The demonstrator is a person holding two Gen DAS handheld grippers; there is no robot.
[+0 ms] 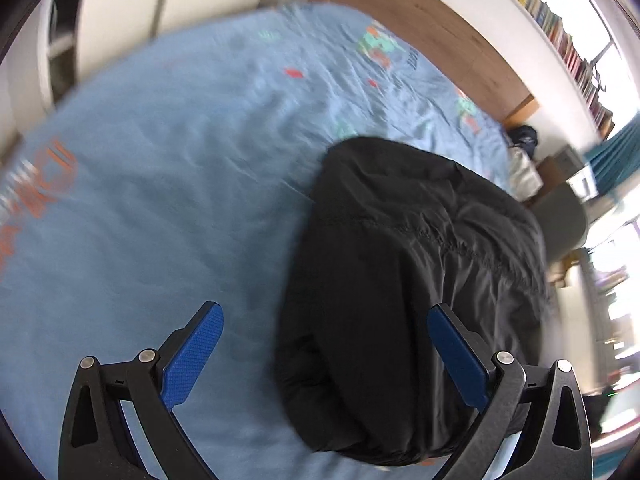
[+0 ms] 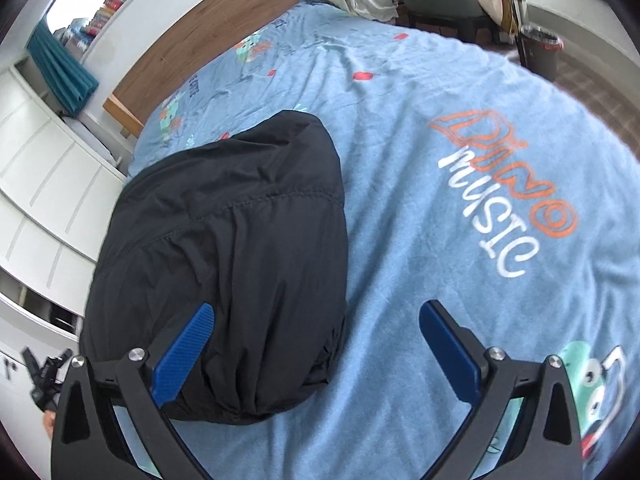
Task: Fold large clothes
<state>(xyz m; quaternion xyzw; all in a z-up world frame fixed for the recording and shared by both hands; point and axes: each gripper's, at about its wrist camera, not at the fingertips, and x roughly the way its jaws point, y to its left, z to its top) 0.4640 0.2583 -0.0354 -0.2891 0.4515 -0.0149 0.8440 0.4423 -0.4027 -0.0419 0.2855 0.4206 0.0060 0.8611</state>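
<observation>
Left wrist view first: the black garment (image 1: 408, 280) lay on the bed (image 1: 160, 200) as a compact, rounded bundle, ahead of the left hand-held gripper (image 1: 324, 356) and somewhat to its right. It looked already folded over on itself, which I took as the reason nothing was gripping it. That hand-held gripper was spread wide and held nothing; its right finger (image 1: 456, 360) showed over the dark cloth, though whether it touched I could not tell, and its left finger (image 1: 192, 360) showed over the bare blue bedcover.

Right wrist view: the same garment (image 2: 224, 264) sat ahead and to the left of the right hand-held gripper (image 2: 316, 352), which was likewise spread wide and empty. Its left finger (image 2: 184, 356) overlapped the bundle's near edge; its right finger (image 2: 452, 352) hung over the bedcover, with the "DINO MUSIC" print (image 2: 504, 196) further ahead on that side.
</observation>
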